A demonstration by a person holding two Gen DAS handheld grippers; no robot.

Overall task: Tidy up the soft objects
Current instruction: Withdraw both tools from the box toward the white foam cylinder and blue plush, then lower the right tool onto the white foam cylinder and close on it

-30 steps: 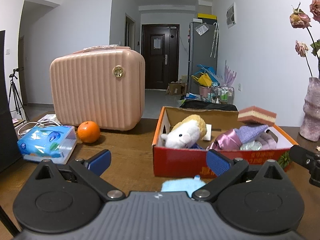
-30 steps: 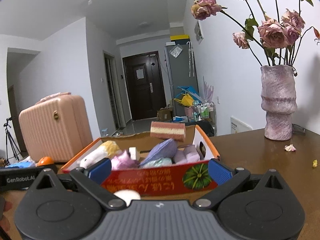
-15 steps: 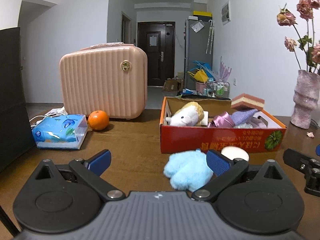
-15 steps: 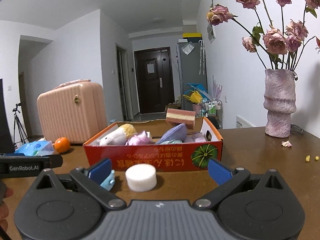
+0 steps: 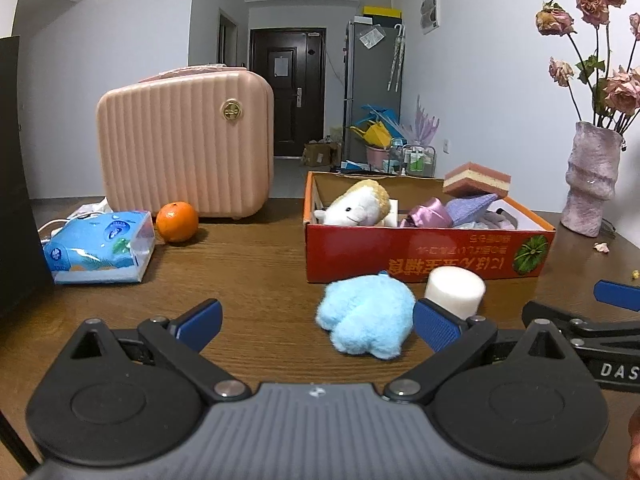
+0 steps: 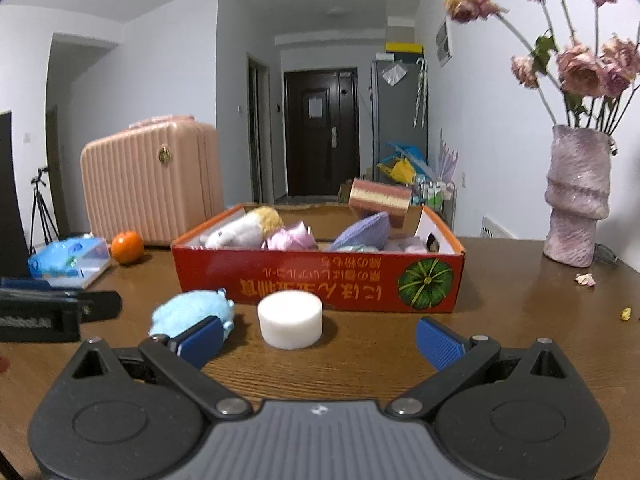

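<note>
A red cardboard box (image 5: 424, 254) (image 6: 320, 280) stands on the brown table and holds a white plush toy (image 5: 354, 204), a pink satin item (image 5: 430, 212), a purple cloth (image 5: 470, 206) and a layered sponge (image 5: 476, 180). A light blue plush (image 5: 366, 314) (image 6: 192, 312) and a white foam cylinder (image 5: 454, 290) (image 6: 290, 318) lie on the table in front of the box. My left gripper (image 5: 316, 324) is open and empty, just short of the blue plush. My right gripper (image 6: 318, 342) is open and empty, just short of the foam cylinder.
A pink suitcase (image 5: 186, 144) stands at the back left with an orange (image 5: 177, 222) and a blue tissue pack (image 5: 98, 248) before it. A purple vase (image 6: 578, 204) of dried roses stands at the right. A dark panel (image 5: 16, 184) borders the left edge.
Both grippers have pulled back and away from the box. The blue plush and the foam cylinder now lie in full view in front of it. Both grippers stay open.
</note>
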